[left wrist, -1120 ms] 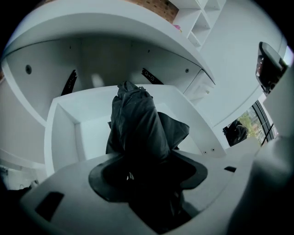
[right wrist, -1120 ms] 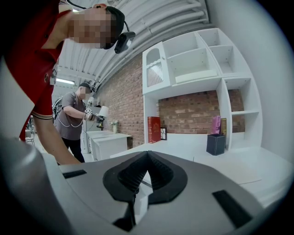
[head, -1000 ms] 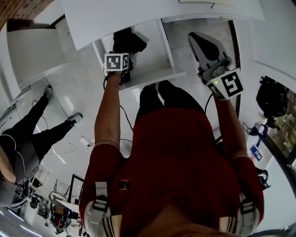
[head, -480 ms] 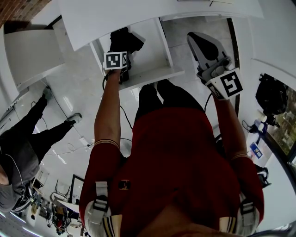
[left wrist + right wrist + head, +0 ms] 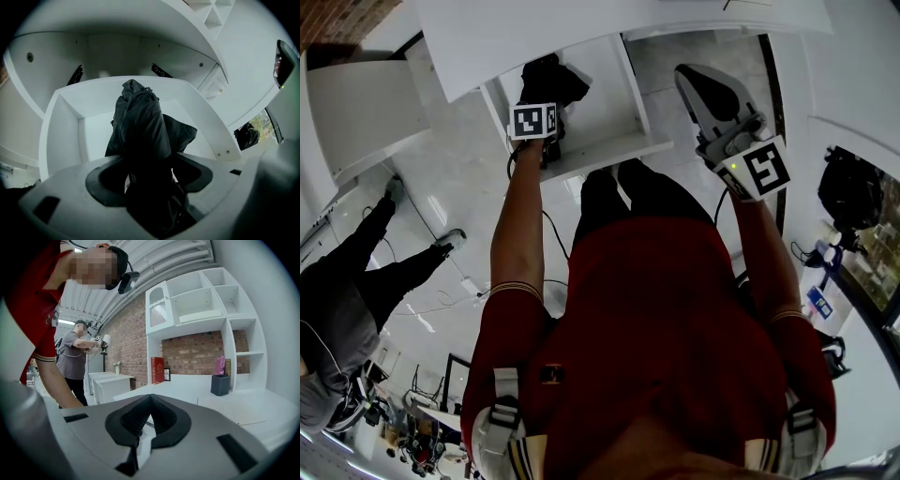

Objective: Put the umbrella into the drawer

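Observation:
The black folded umbrella (image 5: 548, 82) hangs down into the open white drawer (image 5: 609, 152) under the desk. In the left gripper view the umbrella (image 5: 140, 126) fills the middle, with the drawer wall (image 5: 61, 136) around it. My left gripper (image 5: 542, 111) points steeply down over the drawer and its jaws are opening. The umbrella still stands between them, and thin white gaps show beside the pads. My right gripper (image 5: 694, 80) is held up at the right, away from the drawer. Its jaws (image 5: 149, 397) are shut with nothing in them.
The white desk top (image 5: 581, 28) overhangs the drawer. A white cabinet (image 5: 366, 103) stands at the left. Another person (image 5: 356, 281) stands on the floor at the left. The right gripper view shows a shelf unit with a red book (image 5: 157, 370) and a dark box (image 5: 219, 385).
The left gripper and the umbrella have shifted only slightly over the drawer. The right gripper has stayed put. The person at the left has moved a little.

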Demonstrator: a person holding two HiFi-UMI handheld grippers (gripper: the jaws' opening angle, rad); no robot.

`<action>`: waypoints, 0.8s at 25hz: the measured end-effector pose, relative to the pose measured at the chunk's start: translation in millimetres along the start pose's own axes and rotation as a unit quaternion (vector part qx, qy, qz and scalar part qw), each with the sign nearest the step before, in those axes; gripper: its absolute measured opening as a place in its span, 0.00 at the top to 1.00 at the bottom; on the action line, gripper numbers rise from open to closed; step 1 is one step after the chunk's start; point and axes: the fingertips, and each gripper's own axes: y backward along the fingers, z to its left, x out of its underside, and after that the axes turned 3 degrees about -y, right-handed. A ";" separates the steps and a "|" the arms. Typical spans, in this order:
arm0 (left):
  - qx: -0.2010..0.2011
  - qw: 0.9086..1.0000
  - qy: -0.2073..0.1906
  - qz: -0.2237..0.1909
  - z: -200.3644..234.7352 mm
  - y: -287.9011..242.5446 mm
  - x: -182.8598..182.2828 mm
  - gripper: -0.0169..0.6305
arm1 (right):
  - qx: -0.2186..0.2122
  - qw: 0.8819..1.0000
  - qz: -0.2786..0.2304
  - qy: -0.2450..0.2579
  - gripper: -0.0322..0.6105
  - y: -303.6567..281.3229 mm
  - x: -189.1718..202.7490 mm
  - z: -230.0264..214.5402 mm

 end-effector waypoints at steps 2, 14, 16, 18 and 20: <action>0.001 1.000 -0.005 0.003 -0.8 1.9 -0.7 0.53 | -0.001 1.000 0.000 0.000 0.95 -0.4 0.1 1.1; -0.011 0.998 -0.040 -0.043 -6.9 34.4 -21.1 0.52 | -0.020 1.000 -0.008 -0.003 0.95 -5.4 -1.5 15.7; -0.014 0.997 -0.053 -0.053 -9.5 43.7 -28.4 0.52 | -0.023 1.000 -0.010 -0.002 0.95 -4.2 -2.8 17.2; -0.014 0.996 -0.061 -0.068 -14.1 56.7 -37.7 0.52 | -0.025 1.000 -0.014 -0.001 0.95 -1.9 -5.6 18.4; -0.019 0.994 -0.065 -0.082 -15.4 68.0 -43.9 0.52 | -0.029 0.999 -0.021 -0.001 0.95 0.3 -9.1 19.9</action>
